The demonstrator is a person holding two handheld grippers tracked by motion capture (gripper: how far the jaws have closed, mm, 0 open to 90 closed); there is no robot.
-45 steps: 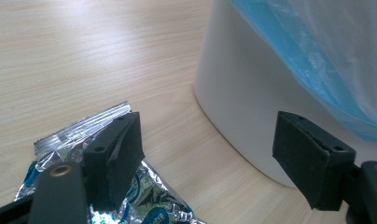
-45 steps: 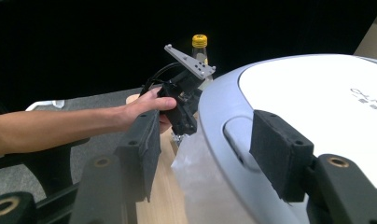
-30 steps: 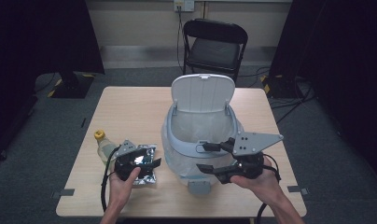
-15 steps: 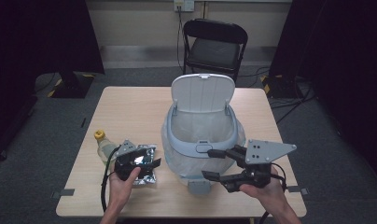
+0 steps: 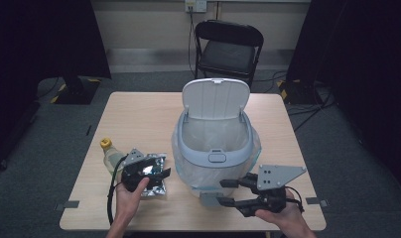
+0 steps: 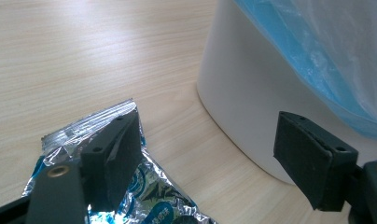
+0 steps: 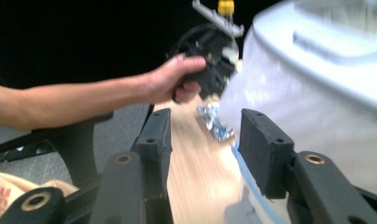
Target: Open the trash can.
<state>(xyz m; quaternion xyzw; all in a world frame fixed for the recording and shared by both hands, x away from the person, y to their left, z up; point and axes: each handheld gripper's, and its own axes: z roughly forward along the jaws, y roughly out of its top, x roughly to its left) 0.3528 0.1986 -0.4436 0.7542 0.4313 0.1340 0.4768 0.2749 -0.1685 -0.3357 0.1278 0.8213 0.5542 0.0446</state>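
Near the front left of the worktop (image 5: 139, 114), the left hand-held gripper (image 5: 151, 173) hangs over a silver foil packet (image 5: 156, 184) with its jaws spread wide and nothing between them; in the left gripper view one jaw stands just above the packet's crinkled top edge while the other sits close to the white wall of the bin (image 6: 242, 102). A clear bottle with a yellow cap (image 5: 108, 151) lies just beyond that gripper. The white bin (image 5: 216, 153), lid up and lined with a blue-tinted bag (image 6: 326, 60), stands at the worktop's middle. The right hand-held gripper (image 5: 227, 192) hovers at the bin's front base, jaws open and empty, pointing left toward the packet (image 7: 214, 122).
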